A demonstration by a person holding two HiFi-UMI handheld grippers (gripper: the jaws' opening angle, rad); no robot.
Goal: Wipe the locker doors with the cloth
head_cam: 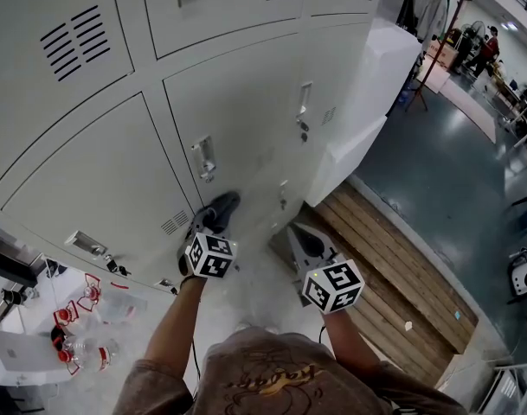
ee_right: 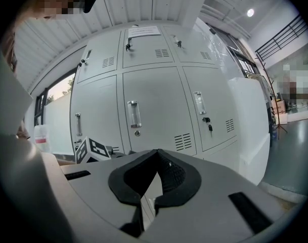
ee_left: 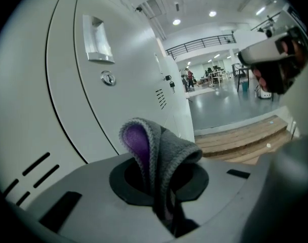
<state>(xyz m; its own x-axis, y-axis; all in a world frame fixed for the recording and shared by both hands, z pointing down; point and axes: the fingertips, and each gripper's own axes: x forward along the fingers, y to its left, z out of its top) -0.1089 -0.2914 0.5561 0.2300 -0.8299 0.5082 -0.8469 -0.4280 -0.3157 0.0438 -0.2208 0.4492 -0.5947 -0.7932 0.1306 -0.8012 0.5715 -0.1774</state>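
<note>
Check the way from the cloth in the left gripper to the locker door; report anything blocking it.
Nothing visible stands between. The left gripper holds the grey cloth with purple lining, and only open air separates it from the pale grey metal locker door.

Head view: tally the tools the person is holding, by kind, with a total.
Hand-held grippers: 2, the left hand-held gripper and the right hand-held gripper
Cloths: 1, the grey cloth pinched in the left one
Total: 3
</note>
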